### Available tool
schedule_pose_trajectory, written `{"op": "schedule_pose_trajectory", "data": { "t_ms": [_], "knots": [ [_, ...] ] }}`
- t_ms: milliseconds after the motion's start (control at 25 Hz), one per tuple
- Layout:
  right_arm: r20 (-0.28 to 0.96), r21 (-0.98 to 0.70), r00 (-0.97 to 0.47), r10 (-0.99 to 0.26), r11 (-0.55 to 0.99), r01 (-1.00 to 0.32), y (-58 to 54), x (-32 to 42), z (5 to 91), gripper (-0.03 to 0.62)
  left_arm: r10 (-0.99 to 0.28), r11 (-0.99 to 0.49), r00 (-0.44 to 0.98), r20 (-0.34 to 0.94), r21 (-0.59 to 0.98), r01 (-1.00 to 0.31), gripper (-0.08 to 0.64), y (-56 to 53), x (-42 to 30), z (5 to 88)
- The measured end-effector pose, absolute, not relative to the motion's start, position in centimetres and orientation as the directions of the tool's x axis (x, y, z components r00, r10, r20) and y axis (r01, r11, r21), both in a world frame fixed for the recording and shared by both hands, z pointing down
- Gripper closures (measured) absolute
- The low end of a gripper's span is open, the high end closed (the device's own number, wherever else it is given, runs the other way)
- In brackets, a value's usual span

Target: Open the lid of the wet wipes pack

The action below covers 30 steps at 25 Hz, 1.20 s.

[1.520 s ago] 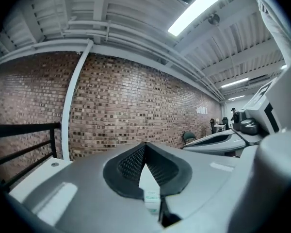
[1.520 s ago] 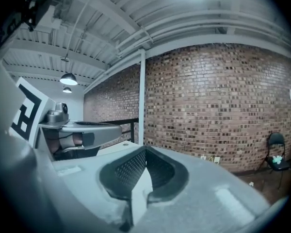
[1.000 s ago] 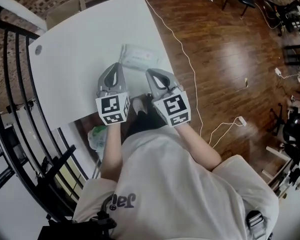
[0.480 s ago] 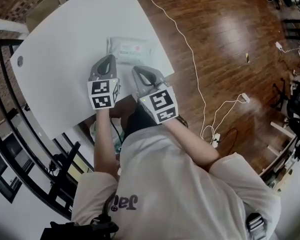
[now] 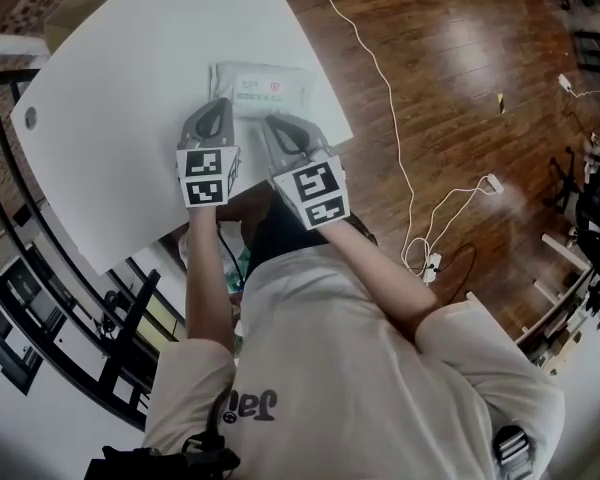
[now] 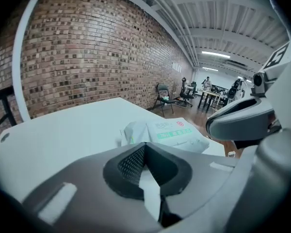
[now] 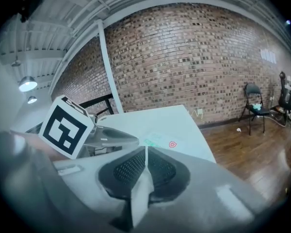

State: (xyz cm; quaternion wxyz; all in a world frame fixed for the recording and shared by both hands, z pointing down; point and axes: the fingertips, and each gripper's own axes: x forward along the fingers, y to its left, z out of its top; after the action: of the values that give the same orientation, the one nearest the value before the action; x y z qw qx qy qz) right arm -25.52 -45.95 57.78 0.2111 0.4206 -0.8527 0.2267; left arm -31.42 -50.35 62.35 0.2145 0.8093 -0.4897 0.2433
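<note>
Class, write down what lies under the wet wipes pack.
The wet wipes pack lies flat on the white table. The patch of tabletop beneath it and the pack's underside are covered from view.

Wet wipes pack (image 6: 169, 132), just ahead of the left gripper (image 6: 145, 149) tips: green band (image 6: 178, 135), white print begins "75", rest illegible. Red shield emblem (image 6: 180, 124) beyond the band; grey line beside it unreadable.
Left cube (image 5: 206, 176) and right cube (image 5: 315, 194), behind the tips: black-and-white square codes, no letters.
Shirt (image 5: 310, 368): dark print, roughly "Jar".
</note>
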Motion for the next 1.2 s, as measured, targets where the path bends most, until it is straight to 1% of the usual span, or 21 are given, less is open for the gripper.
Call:
{"op": "schedule_pose_trajectory", "data": {
  "t_ms": [120,200,280,360,480,560,800,1000,1160,1200],
  "knots": [
    [0.572,-0.15,-0.551,-0.608,0.583,-0.798,-46.2,-25.9,58.8,0.553,-0.692,-0.427,0.414,0.592,0.128,-0.895,0.545,-50.4,-31.3,62.3],
    [0.583,-0.081,-0.541,-0.607,0.618,-0.782,-46.7,-26.1,59.2,0.518,-0.693,-0.424,0.418,0.588,0.137,-0.895,0.545,-50.5,-31.4,62.3],
    [0.599,0.0,-0.523,-0.606,0.654,-0.757,-47.0,-25.9,59.5,0.5,-0.693,-0.418,0.417,0.588,0.144,-0.897,0.545,-50.5,-31.5,62.4],
    [0.614,0.086,-0.508,-0.604,0.691,-0.718,-47.4,-25.7,59.7,0.473,-0.694,-0.414,0.418,0.586,0.15,-0.898,0.545,-50.4,-31.5,62.4],
    [0.625,0.192,-0.505,-0.595,0.744,-0.64,-48.0,-25.6,59.9,0.412,-0.7,-0.41,0.419,0.578,0.155,-0.899,0.545,-50.5,-31.6,62.3],
    [0.63,0.239,-0.505,-0.591,0.765,-0.598,-48.4,-25.5,60.0,0.396,-0.705,-0.408,0.419,0.572,0.155,-0.9,0.545,-50.5,-31.6,62.3],
    [0.649,0.363,-0.5,-0.574,0.81,-0.46,-48.6,-26.7,60.6,0.391,-0.713,-0.397,0.414,0.566,0.162,-0.904,0.545,-50.6,-31.5,62.3],
    [0.657,0.457,-0.461,-0.597,0.801,-0.386,-49.0,-27.0,61.1,0.391,-0.713,-0.399,0.419,0.563,0.165,-0.902,0.545,-50.6,-31.5,62.3],
    [0.676,0.504,-0.444,-0.589,0.808,-0.305,-49.1,-27.3,61.7,0.402,-0.716,-0.393,0.415,0.561,0.167,-0.904,0.545,-50.6,-31.6,62.3],
    [0.682,0.504,-0.445,-0.581,0.814,-0.29,-48.9,-27.4,61.8,0.419,-0.717,-0.392,0.414,0.561,0.166,-0.905,0.545,-50.6,-31.6,62.4]
  ]
}}
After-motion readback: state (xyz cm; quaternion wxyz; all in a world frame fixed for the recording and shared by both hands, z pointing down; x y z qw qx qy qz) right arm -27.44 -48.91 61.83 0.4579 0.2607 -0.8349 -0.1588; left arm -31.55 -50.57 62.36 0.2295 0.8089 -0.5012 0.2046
